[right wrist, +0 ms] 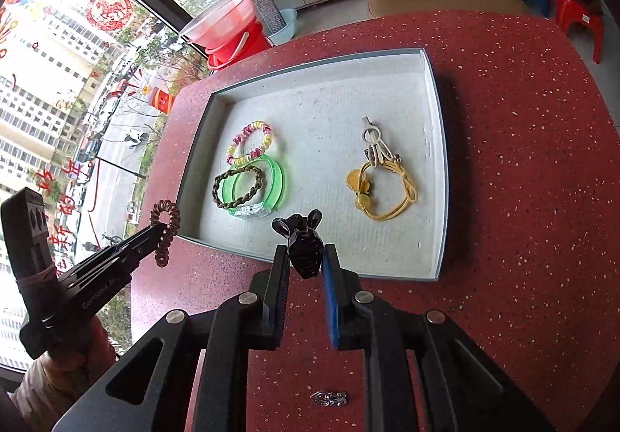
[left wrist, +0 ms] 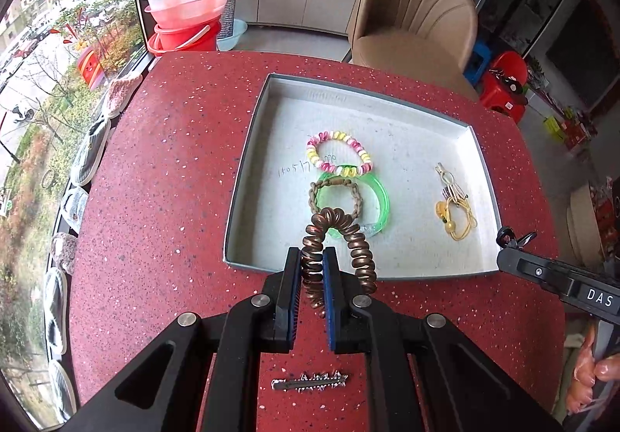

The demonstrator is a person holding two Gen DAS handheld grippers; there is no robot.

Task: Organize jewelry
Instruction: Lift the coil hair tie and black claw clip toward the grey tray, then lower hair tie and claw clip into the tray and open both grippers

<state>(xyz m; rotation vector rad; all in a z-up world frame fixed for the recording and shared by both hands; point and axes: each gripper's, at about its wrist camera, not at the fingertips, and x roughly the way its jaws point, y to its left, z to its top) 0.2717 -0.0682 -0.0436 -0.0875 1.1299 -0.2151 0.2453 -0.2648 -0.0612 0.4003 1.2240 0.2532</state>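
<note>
A red speckled table (left wrist: 162, 168) stands by a daylit window (left wrist: 58, 44), with a tan armchair (left wrist: 414, 13) behind.

Red speckled stone-like table (left wrist: 162, 168), smooth with a slight sheen. Grey card tray (right wrist: 440, 145), matt, lined with rough white textured paper. Coppery coil tie (left wrist: 341, 238), glossy plastic. Green bangle (right wrist: 277, 180), clear shiny plastic. Braided band (right wrist: 236, 185), dull brown cord. Bead bracelet (left wrist: 339, 151), glossy pink, yellow and white. Black clip (right wrist: 304, 242), shiny plastic. Small silvery metal pieces (left wrist: 310, 382) by the near table edge. Matt black gripper fingers (left wrist: 288, 288) with blue ribbed pads (right wrist: 331, 300).
</note>
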